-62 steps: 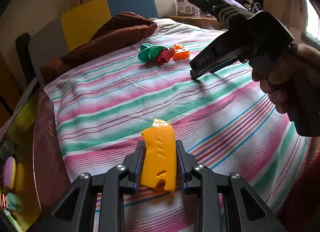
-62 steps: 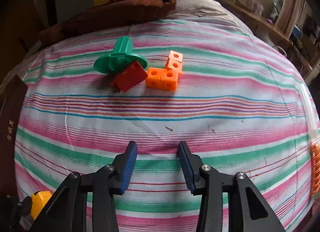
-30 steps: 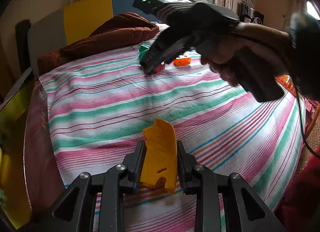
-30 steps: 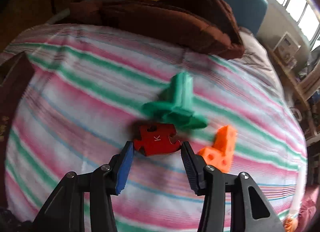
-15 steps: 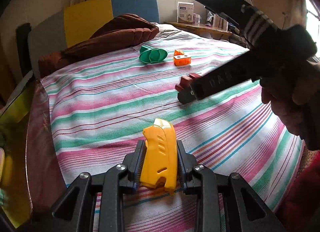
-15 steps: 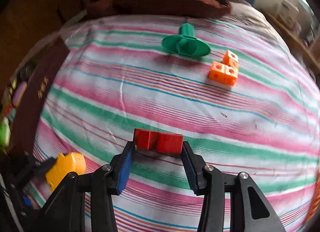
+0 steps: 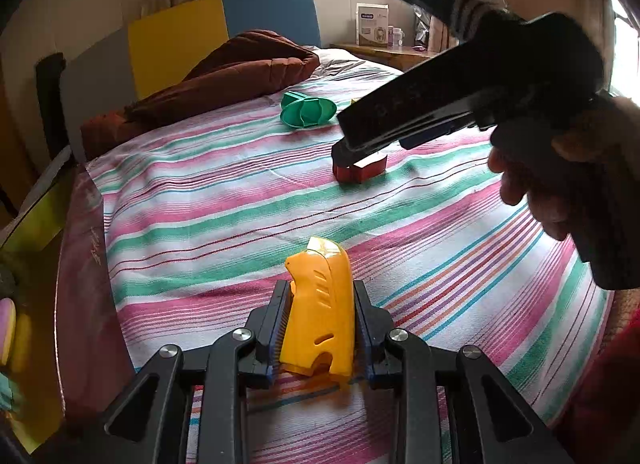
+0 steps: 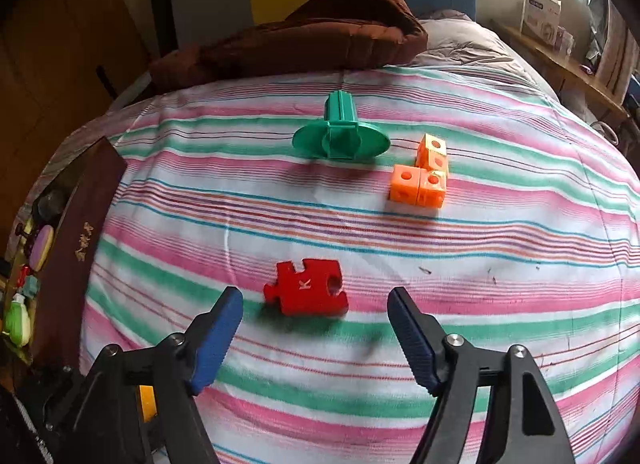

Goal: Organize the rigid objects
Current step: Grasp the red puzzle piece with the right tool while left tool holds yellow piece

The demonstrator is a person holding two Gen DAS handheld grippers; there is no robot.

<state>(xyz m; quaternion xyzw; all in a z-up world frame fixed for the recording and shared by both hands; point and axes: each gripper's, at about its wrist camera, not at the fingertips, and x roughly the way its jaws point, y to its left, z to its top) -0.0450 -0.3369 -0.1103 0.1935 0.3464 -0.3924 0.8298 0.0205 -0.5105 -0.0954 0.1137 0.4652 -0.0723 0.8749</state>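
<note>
1. The left gripper is clamping a yellow plastic piece between its two nearly closed fingers, which are pressing on both of its sides. The piece is standing upright and sticking out past the fingertips, over the striped bedsheet.
2. The right gripper is opening; its blue-padded fingers are standing wide apart and touching nothing.
3. A red puzzle-shaped block marked K is lying flat on the bedsheet, just ahead of the gap between the right fingertips and clear of both pads.
4. Farther beyond those fingertips, a green flanged piece is lying on its side, with an orange cluster of cubes just to its right.
5. A brown quilt is bunched up at the far end of the bed.
</note>
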